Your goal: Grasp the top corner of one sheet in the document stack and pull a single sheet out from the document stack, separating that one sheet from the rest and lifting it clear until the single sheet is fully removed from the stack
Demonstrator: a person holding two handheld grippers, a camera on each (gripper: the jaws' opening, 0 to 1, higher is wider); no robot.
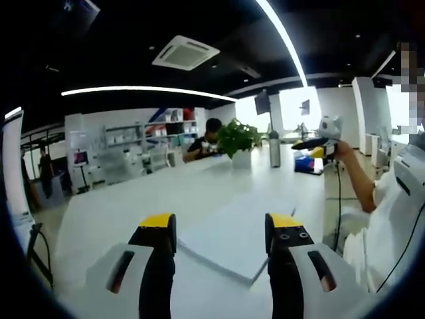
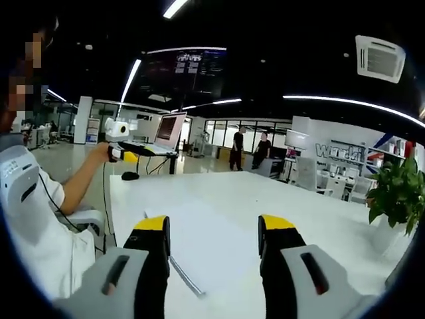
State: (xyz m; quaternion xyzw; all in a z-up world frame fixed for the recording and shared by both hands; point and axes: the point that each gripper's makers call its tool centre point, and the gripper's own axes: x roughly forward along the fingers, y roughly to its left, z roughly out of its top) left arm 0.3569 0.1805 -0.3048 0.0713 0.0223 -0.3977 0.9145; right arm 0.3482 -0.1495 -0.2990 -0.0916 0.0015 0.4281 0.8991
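Observation:
The document stack (image 1: 242, 234) is a flat pile of white sheets lying on the white table (image 1: 133, 206). My left gripper (image 1: 220, 224) hovers open just before the stack's near corner, with nothing between its yellow-tipped jaws. In the right gripper view the stack (image 2: 219, 256) lies between and beyond the jaws, its left edge showing as a thin dark line. My right gripper (image 2: 214, 227) is open above it and holds nothing. Each gripper also shows in the other's view, held up in a hand: the right gripper (image 1: 317, 144) and the left gripper (image 2: 118, 136).
A potted plant (image 1: 239, 139) and a tall bottle (image 1: 274, 147) stand at the table's far end, with a seated person (image 1: 208, 138) behind. A laptop (image 2: 159, 136) and a mouse (image 2: 130, 175) sit on another side. The holder's white sleeve (image 2: 33, 219) is close by.

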